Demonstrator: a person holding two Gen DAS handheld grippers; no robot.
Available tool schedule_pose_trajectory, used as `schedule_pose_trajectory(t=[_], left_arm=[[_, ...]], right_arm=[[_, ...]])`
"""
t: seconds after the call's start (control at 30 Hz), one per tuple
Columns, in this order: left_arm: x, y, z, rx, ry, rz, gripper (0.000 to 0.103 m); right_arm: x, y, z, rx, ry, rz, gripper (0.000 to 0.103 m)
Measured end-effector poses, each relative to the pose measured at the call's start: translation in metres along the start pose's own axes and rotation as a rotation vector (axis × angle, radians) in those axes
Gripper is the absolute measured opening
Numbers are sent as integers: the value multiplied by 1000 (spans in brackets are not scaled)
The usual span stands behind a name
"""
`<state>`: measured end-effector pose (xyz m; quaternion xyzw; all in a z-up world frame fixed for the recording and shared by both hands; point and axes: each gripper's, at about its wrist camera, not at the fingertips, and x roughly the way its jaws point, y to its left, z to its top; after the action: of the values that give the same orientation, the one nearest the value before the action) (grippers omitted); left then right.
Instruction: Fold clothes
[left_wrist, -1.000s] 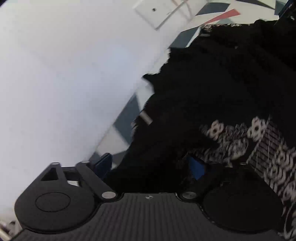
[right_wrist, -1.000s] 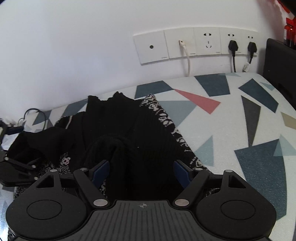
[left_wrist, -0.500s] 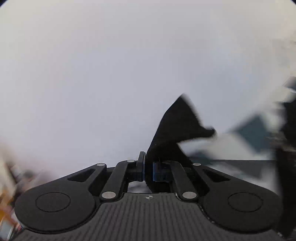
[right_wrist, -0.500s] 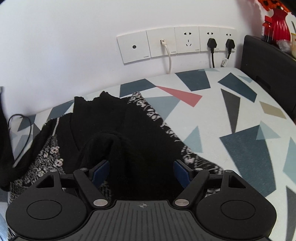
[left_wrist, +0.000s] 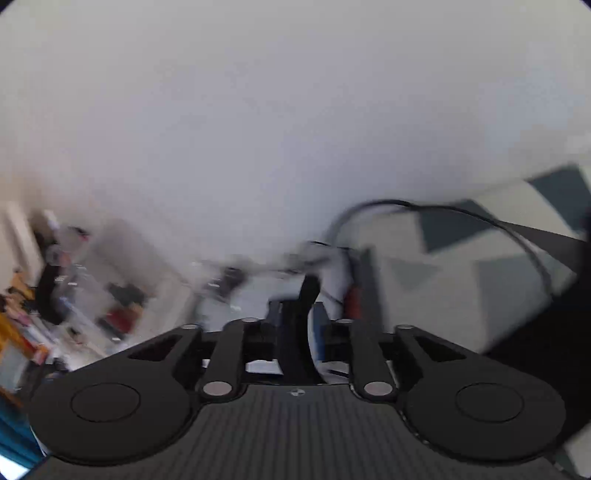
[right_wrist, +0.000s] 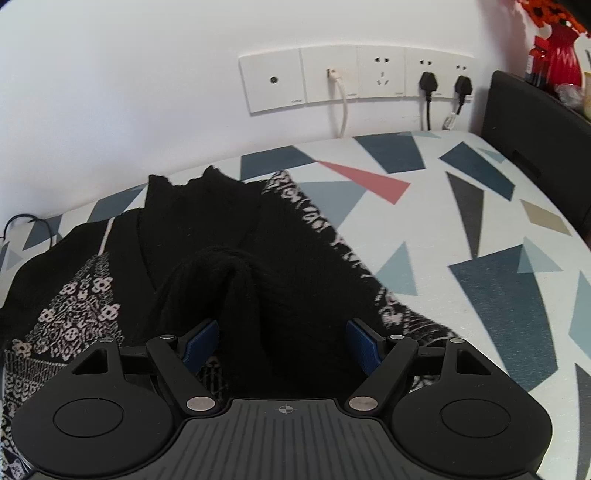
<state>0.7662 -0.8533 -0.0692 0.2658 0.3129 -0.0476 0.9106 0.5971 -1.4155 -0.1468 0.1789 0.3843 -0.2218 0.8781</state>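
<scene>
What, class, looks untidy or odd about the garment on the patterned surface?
The black patterned sweater lies rumpled and askew, with a bunched fold humped up between the right gripper's open jaws.

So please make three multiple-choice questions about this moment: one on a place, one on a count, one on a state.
1. Where does the black garment lie?
A. on the patterned bed cover
B. on a chair
C. on the floor

2. How many black plugs sit in the wall sockets?
A. none
B. two
C. four

3. How is the right gripper?
A. shut on fabric
B. open
C. out of view

Answers: 1 A, the garment is spread on the cover. 2 B, two black plugs at the right. 3 B, the blue pads are wide apart.
</scene>
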Motion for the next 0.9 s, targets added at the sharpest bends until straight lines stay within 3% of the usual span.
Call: schedule_pose_trajectory(t=[0.07,0.13,0.23,0.27,0.33,0.37,0.47,0.53,0.6,0.7,0.73,0.77,0.8,0.9], left_arm=[[-13,-19,1,-8,-8,-111,54],[-31,-42,9,-21,-22,-231,57],[-63,-90,25,-43,-51,-481,68],[-73,-110,28,-24,-58,-582,72],[-95,-155,32,72,-67,-770,82],[-108,-179,30,154,-77,-826,84],[-142,-250,13,400,-131,-836,85],[-149,-289,2,502,-130,-816,85],[-146,-318,-5,552,-113,-799,85],[-133,-341,-6,536,-70,-751,83],[-130,-340,-5,506,-57,-759,77],[-129,-334,-4,465,-44,-782,38],[-129,-331,-2,440,-32,-771,15],[-140,-304,4,416,-103,-677,14]], right_arm=[[0,-5,-1,-1,-6,-7,73],[3,-10,-2,-1,4,-2,72],[3,-16,-5,-5,9,48,51],[3,-17,-6,-5,6,68,43],[2,-20,-7,18,2,96,41],[1,-23,-7,38,0,106,42],[0,-33,-8,90,-10,137,52],[-3,-40,-9,113,-27,153,55],[-6,-47,-11,144,-40,159,57],[-12,-56,-12,186,-65,151,60],[-15,-59,-12,197,-76,150,60],[-17,-63,-12,206,-86,147,61],[-19,-67,-12,212,-91,140,61],[-21,-81,-13,225,-94,121,61]])
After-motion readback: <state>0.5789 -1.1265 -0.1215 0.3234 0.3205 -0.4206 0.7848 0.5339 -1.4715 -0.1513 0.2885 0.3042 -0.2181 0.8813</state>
